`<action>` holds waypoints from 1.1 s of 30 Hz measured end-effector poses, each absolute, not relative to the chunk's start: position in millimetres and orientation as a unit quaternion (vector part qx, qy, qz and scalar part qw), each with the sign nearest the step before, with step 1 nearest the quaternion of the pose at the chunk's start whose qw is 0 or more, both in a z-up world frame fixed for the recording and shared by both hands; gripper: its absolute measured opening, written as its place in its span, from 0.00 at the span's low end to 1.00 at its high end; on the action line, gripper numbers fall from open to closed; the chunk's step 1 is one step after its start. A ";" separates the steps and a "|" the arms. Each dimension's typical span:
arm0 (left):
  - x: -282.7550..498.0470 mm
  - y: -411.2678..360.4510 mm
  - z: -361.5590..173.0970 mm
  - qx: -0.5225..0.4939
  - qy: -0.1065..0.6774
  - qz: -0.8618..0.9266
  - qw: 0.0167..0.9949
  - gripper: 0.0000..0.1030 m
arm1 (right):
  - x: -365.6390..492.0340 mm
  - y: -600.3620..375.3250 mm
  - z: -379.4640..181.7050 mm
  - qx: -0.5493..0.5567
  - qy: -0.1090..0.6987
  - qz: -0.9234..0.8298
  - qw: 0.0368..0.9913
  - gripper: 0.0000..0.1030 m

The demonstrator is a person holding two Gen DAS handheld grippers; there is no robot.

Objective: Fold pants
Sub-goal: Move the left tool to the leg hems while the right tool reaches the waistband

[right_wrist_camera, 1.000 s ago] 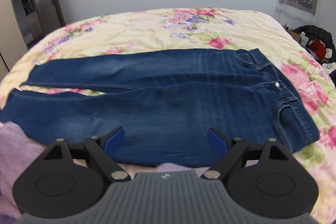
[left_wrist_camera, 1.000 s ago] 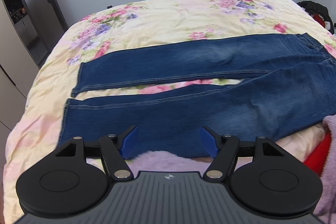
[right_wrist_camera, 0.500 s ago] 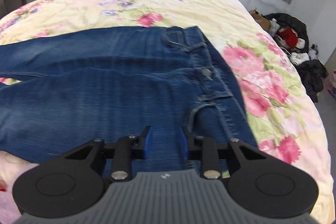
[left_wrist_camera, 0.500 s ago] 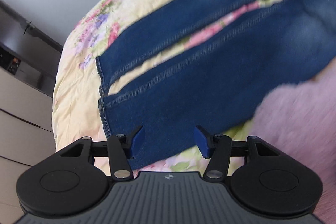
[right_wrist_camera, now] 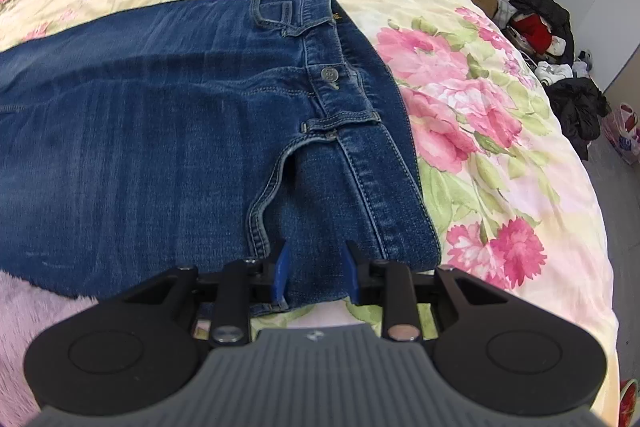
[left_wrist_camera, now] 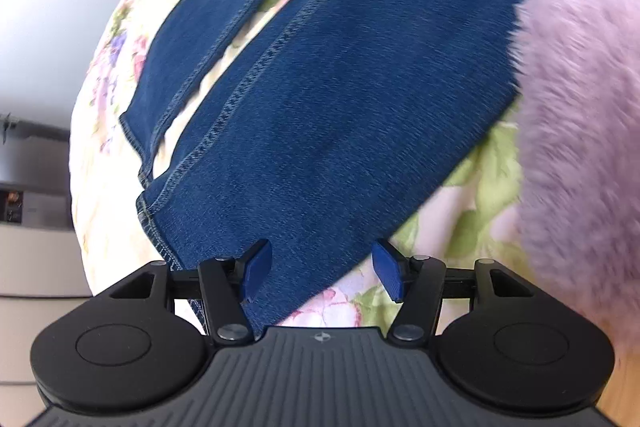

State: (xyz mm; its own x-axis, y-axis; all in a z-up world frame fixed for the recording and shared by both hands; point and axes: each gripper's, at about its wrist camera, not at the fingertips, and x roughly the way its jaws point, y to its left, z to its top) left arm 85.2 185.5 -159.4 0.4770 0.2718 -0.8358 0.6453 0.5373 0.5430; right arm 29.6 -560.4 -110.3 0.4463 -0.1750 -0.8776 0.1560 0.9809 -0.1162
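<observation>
The pants point(right_wrist_camera: 168, 131), dark blue jeans, lie flat on a flowered bedspread point(right_wrist_camera: 480, 115), waistband toward the right claw and the 2 legs stretching toward the left claw.

The right claw point(right_wrist_camera: 316, 273) sits over the near corner of the waistband end. Its jaws have just closed to a narrow gap with denim between the 2 blue pads; whether they pinch the cloth or only straddle it cannot be told. The waist button point(right_wrist_camera: 329, 73) lies ahead of it, the front pocket seam just left of its left pad.

The left claw point(left_wrist_camera: 322, 273) hovers at the hem of the nearer leg point(left_wrist_camera: 340, 107), jaws apart and just reopened a little. The left pad overlaps the denim, the right pad is over bedspread. A fuzzy lilac sleeve point(left_wrist_camera: 580, 107) fills the space to its right.
</observation>
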 end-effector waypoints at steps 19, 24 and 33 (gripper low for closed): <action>97.2 157.3 -165.9 0.492 0.474 -0.051 0.728 0.25 | 12.1 -553.6 -99.2 -0.052 0.512 -0.054 0.856 0.24; 113.7 157.1 -100.4 0.382 0.429 0.006 0.819 0.13 | 8.9 -548.1 -90.8 -0.094 0.507 -0.012 0.857 0.24; 150.8 144.0 -40.6 0.336 0.405 0.064 0.848 0.09 | 13.7 -530.0 -113.1 -0.215 0.547 0.121 0.800 0.25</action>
